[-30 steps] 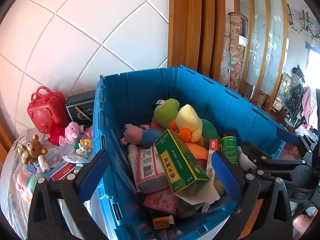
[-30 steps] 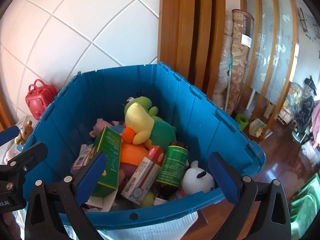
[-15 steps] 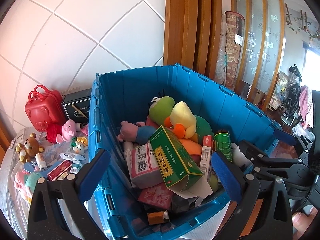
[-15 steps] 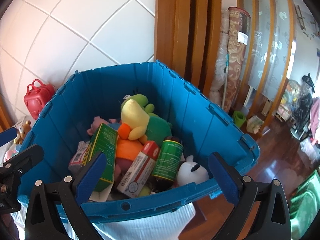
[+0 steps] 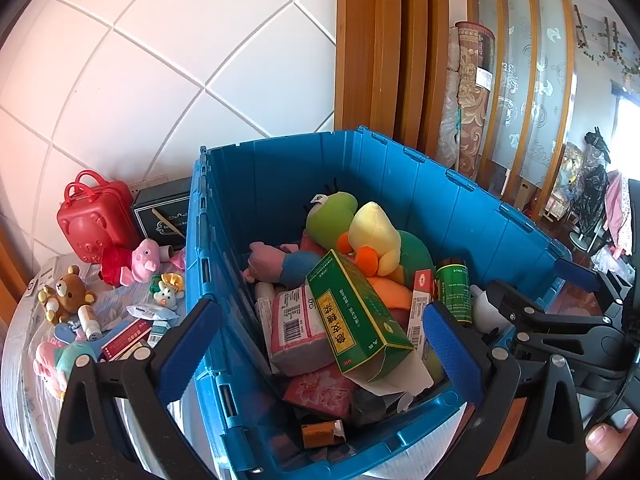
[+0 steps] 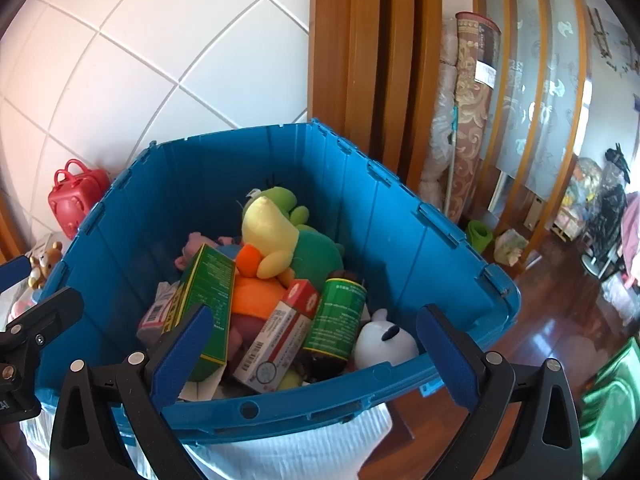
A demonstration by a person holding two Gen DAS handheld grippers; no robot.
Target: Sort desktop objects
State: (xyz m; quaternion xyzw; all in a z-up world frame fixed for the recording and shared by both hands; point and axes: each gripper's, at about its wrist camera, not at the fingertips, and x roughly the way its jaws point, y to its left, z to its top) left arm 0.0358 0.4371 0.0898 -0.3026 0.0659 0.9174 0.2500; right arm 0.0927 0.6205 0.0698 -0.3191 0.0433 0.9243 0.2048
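Two tools, both empty, jaws spread wide: left tool (image 5: 320, 344), right tool (image 6: 308, 348). Since one second ago both views have drawn back slightly and risen; bin (image 6: 360, 216) sits lower in frame, contents unmoved. Judgement: one drop finished, next pick pending.

Bin count: one green box (image 5: 352, 312), one green bottle (image 6: 338, 316), one red-white carton (image 6: 280, 336), one yellow plush (image 6: 272, 236).

Tabletop (image 5: 24, 360), left of bin: one red case (image 5: 92, 220), one bear (image 5: 66, 290), one pink pig (image 5: 136, 264), unsorted.

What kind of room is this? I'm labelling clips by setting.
Most likely a lived-in home. A white tiled wall backs a cloth-covered table holding a blue crate of toys; rolled rugs lean on a wood-and-frosted-glass partition, with polished wooden floor beyond.
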